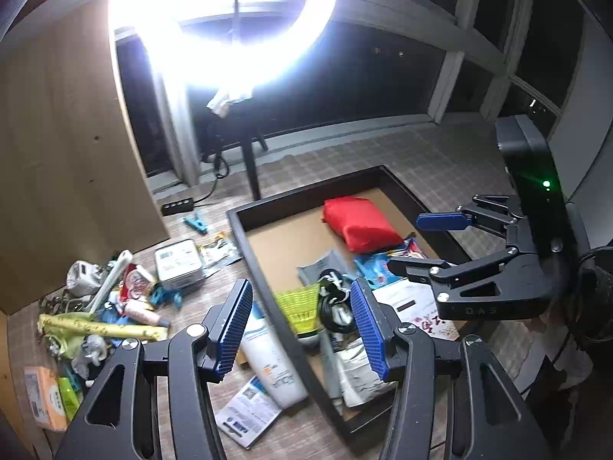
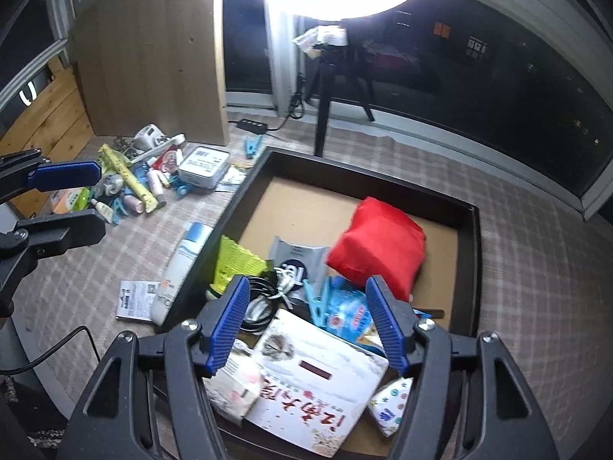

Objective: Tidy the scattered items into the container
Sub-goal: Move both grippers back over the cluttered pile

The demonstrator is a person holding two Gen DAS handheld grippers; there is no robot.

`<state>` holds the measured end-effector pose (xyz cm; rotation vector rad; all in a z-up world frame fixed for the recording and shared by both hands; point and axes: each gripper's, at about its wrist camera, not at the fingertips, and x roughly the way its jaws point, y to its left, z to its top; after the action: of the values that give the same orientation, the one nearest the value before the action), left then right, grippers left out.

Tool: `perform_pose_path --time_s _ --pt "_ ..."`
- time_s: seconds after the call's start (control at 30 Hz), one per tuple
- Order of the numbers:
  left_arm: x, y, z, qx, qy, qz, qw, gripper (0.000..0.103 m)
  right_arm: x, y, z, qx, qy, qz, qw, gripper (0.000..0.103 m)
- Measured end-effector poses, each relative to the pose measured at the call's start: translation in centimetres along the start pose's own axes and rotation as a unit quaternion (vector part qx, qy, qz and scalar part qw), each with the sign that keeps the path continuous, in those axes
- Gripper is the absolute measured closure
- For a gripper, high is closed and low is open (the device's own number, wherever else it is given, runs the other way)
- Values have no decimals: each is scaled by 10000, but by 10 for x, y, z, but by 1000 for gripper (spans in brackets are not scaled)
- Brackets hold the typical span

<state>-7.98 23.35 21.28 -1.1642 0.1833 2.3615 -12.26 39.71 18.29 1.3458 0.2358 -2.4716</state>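
A black-rimmed tray (image 1: 245, 237) (image 2: 475, 253) with a cardboard floor holds a red pouch (image 1: 358, 224) (image 2: 377, 247), a yellow shuttlecock (image 1: 299, 304) (image 2: 235, 260), a black cable (image 2: 256, 303), a blue clothes peg (image 2: 318, 301) and a white booklet (image 2: 314, 379). My left gripper (image 1: 302, 331) is open and empty over the tray's left rim. My right gripper (image 2: 306, 324) is open and empty above the tray's near end; it also shows in the left wrist view (image 1: 421, 241). A white tube (image 1: 270, 356) (image 2: 180, 268) lies just outside the rim. A pile of small items (image 1: 115, 306) (image 2: 141, 180) lies further left.
A white tin (image 1: 178, 264) (image 2: 203, 166), a leaflet (image 1: 245, 410) (image 2: 136, 299) and a teal peg (image 1: 195, 222) (image 2: 251, 145) lie on the checked cloth. A wooden panel (image 1: 65, 161) stands behind the pile. A ring light on a tripod (image 2: 325, 88) stands beyond the tray.
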Motion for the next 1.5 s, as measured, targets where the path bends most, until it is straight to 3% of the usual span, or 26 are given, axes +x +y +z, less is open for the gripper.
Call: perform_pose_path --time_s 0.3,0.67,0.8,0.93,1.13,1.23,1.5 --pt "-18 82 -40 -580 165 644 9961 53 4 46 8 -398 -55 304 9987 41" --pt "-42 189 -133 -1568 575 1356 9766 51 29 119 6 -1243 213 848 9884 41" --pt "-54 220 -166 -1899 735 1562 9665 51 35 151 -3 -1813 351 1053 9771 41" --pt "-60 234 -191 -2003 877 1657 9616 51 44 180 -14 -2501 504 1030 9614 41" --pt "-57 237 -213 -1875 1075 1624 9628 51 57 209 -26 -3326 647 1048 9350 41" --pt "-61 250 -221 -2108 1021 1661 9579 51 63 213 -21 -3239 640 978 9388 41" --pt "-66 286 -245 -2718 839 1769 9422 51 74 221 12 -1890 256 1307 9729 41"
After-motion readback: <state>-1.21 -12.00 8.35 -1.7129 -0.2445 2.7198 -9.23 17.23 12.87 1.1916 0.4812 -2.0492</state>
